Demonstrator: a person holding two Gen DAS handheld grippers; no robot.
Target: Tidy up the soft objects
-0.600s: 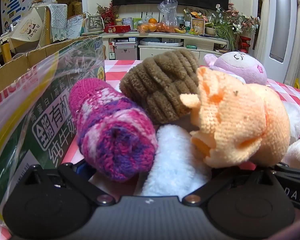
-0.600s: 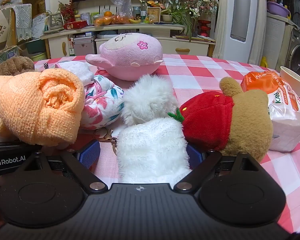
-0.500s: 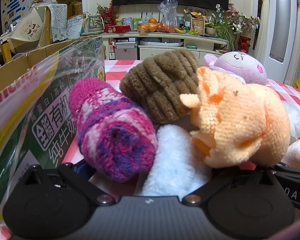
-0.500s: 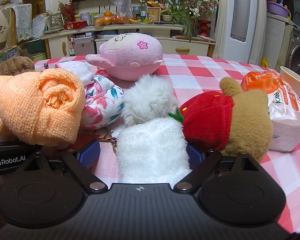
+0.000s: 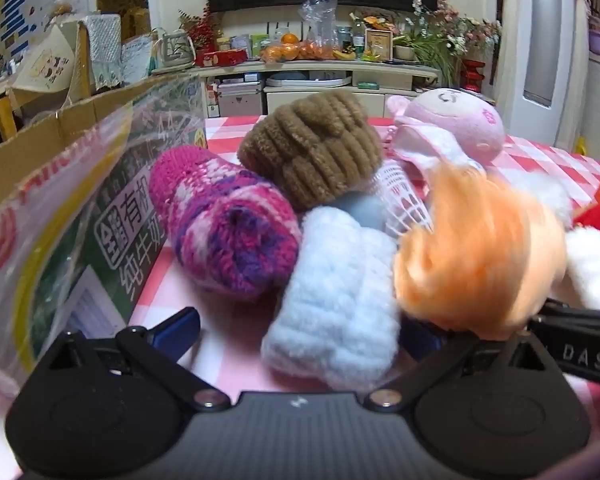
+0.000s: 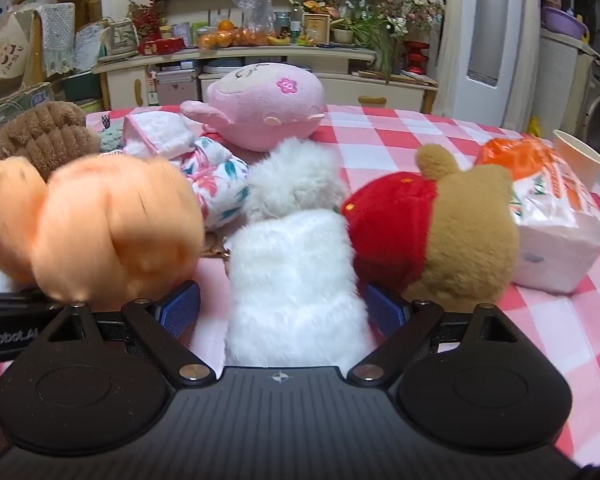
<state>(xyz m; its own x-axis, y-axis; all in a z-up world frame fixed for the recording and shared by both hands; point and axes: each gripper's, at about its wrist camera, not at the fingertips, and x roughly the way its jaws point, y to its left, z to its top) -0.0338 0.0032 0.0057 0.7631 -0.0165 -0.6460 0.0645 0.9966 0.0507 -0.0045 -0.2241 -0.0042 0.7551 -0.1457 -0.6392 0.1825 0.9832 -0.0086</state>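
Note:
My left gripper [image 5: 298, 332] is open, low over the table, with a pale blue fluffy roll [image 5: 336, 300] lying between its fingers and a gap on the left side. Beyond it lie a magenta knit roll [image 5: 224, 220], a brown knit roll [image 5: 312, 148] and a blurred orange towel roll [image 5: 476, 256]. My right gripper [image 6: 282, 312] is open around a white furry piece [image 6: 296, 284], with the orange towel roll [image 6: 112, 232] to its left and a red and brown plush [image 6: 432, 228] to its right.
A cardboard box [image 5: 60, 132] lined with a printed plastic bag stands at the left. A pink plush [image 6: 260, 108], a floral cloth [image 6: 216, 184] and a white fluffy ball [image 6: 296, 184] lie further back. A tissue pack [image 6: 552, 224] and a paper cup [image 6: 578, 160] sit at the right on the checked tablecloth [image 6: 420, 132].
The orange towel roll is now blurred and has shifted. The left wrist view has drawn back, so more tablecloth and the pale blue roll show. The right gripper has kept still.

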